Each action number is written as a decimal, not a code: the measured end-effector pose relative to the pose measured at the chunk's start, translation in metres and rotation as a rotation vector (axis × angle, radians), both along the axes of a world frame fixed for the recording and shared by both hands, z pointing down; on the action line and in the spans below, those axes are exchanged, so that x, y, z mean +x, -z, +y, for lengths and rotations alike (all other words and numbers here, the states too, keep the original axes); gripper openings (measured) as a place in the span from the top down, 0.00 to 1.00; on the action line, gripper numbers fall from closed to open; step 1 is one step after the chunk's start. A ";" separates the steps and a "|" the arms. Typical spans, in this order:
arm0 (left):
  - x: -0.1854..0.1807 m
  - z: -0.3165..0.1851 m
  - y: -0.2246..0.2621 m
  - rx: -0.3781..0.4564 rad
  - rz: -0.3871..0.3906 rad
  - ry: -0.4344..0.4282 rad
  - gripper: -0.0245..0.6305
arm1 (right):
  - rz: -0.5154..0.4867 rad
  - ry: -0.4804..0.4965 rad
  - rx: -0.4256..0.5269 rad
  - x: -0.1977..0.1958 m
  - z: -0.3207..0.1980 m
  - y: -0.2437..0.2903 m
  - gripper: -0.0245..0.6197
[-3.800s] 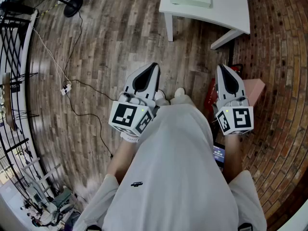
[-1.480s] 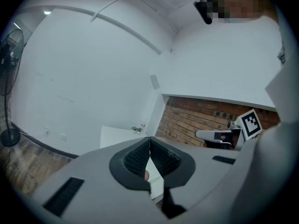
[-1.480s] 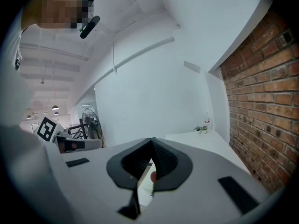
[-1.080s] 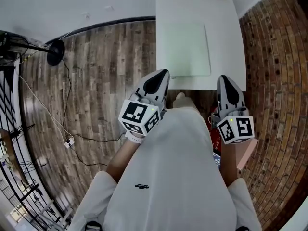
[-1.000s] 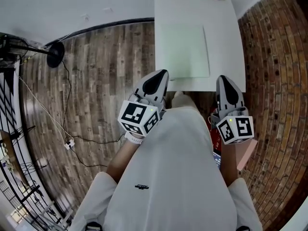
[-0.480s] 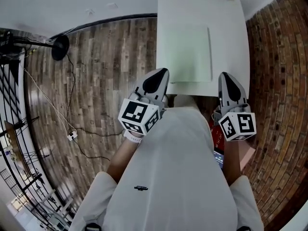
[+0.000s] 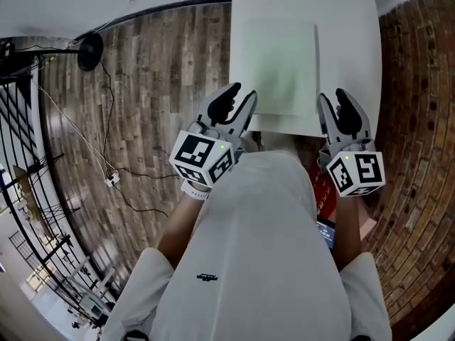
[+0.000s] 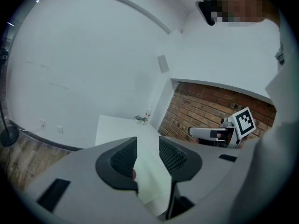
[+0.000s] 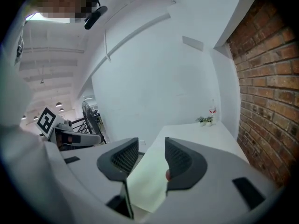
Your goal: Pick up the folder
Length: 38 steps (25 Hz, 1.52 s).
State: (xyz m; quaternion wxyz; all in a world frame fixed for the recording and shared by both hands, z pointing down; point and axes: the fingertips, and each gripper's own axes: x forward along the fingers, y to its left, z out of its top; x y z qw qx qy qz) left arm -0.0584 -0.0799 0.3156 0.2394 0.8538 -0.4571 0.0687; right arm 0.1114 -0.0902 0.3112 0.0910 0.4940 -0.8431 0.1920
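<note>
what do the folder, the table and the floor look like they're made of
Folder: probably thin plastic or card, pale green, matte; it lies flat as a thin sheet with a crisp edge.
Table: white, smooth, likely painted or laminated board; no grain shows.
Floor: wood-look planks, grey-brown with visible grain; real wood or laminate can't be told.

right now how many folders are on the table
1: a pale green folder lies flat on the white table, at the near edge by the person. Anything tucked beneath it would be hidden.
</note>
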 end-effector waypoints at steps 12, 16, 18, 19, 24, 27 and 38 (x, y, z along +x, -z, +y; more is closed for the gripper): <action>0.004 -0.040 -0.045 -0.115 0.013 0.041 0.54 | -0.002 0.093 -0.143 0.002 -0.046 -0.052 0.48; 0.007 -0.050 -0.053 -0.146 0.015 0.033 0.49 | 0.007 0.137 -0.185 -0.009 -0.055 -0.063 0.41; 0.009 -0.055 -0.059 -0.154 0.015 0.041 0.47 | 0.011 0.145 -0.201 -0.010 -0.061 -0.070 0.38; 0.010 -0.058 -0.062 -0.160 0.014 0.045 0.47 | 0.011 0.148 -0.211 -0.009 -0.064 -0.073 0.37; 0.009 -0.069 -0.084 -0.202 0.003 0.068 0.45 | 0.020 0.167 -0.260 -0.007 -0.080 -0.096 0.33; 0.005 -0.078 -0.093 -0.230 0.000 0.086 0.44 | 0.037 0.177 -0.289 -0.007 -0.092 -0.105 0.31; -0.009 -0.105 -0.151 -0.328 -0.017 0.119 0.43 | 0.039 0.201 -0.397 -0.020 -0.118 -0.164 0.21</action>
